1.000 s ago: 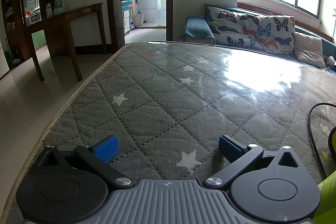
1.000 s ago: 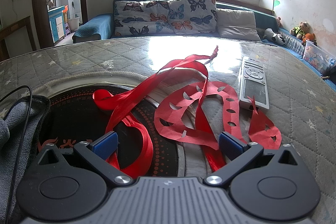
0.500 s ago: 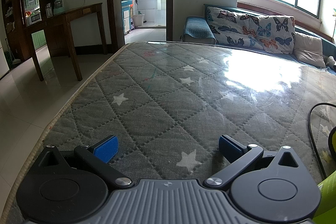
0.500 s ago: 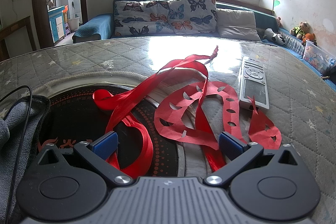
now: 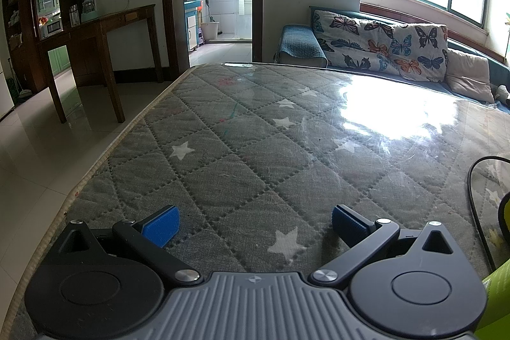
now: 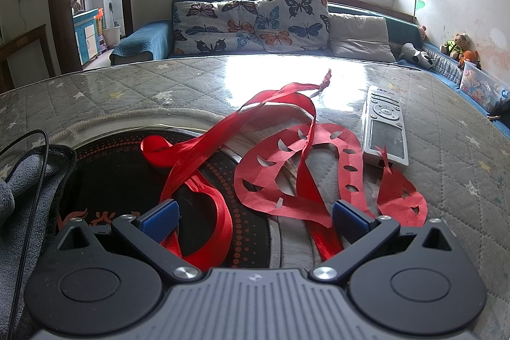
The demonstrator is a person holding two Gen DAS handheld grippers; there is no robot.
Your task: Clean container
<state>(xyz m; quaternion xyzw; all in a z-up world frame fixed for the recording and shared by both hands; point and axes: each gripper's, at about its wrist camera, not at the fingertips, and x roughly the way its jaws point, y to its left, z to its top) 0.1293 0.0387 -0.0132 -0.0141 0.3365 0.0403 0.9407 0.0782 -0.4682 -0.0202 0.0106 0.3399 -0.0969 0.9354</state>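
In the right wrist view a round black cooktop (image 6: 111,180) with red dots and lettering is set into the quilted grey table (image 6: 462,180). A red satin ribbon (image 6: 204,155) lies across it, and a red cut-paper strip (image 6: 347,168) lies just to its right. My right gripper (image 6: 255,220) hovers open above the ribbon's near loop, nothing between its blue pads. My left gripper (image 5: 255,225) stands open over bare quilted table (image 5: 239,133), holding nothing.
A grey cloth (image 6: 25,180) and a black cable (image 6: 38,174) lie on the cooktop's left side. A silver remote (image 6: 385,126) rests right of the paper strip. A yellow-green object (image 5: 500,298) shows at the left view's right edge. Beyond are a sofa (image 6: 255,31) and the table's left edge (image 5: 105,155).
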